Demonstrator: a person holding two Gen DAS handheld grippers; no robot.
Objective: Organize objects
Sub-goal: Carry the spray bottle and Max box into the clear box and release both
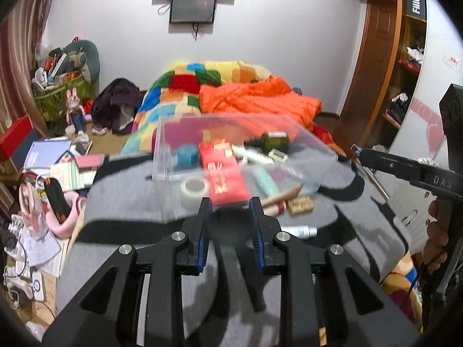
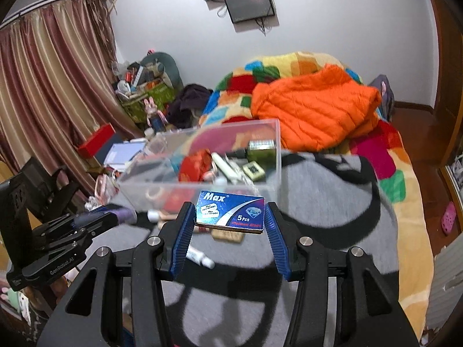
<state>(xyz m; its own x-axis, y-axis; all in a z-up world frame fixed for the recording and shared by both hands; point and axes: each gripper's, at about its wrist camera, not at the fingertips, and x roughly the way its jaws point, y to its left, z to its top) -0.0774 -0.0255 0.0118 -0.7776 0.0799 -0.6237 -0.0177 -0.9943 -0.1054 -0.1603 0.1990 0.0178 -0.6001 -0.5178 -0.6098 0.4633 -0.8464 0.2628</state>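
Right gripper (image 2: pixel 228 217) around blue Max box (image 2: pixel 230 211).

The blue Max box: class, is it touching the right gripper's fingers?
Touching. In the right wrist view, the blue Max box hangs off the bed, pinched at both ends by the right gripper.

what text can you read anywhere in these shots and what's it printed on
"Max" and "5 Pcs": small blue cardboard packet between the right gripper's jaws; its white sticker and red bottom line are too small to read.
"GenRobot.AI": black body of the left gripper.
"DAS": black arm of the right gripper, left wrist view; possibly cut off.
"Fiiio": black box on the wooden shelf.
Red pouch's print: blurred.
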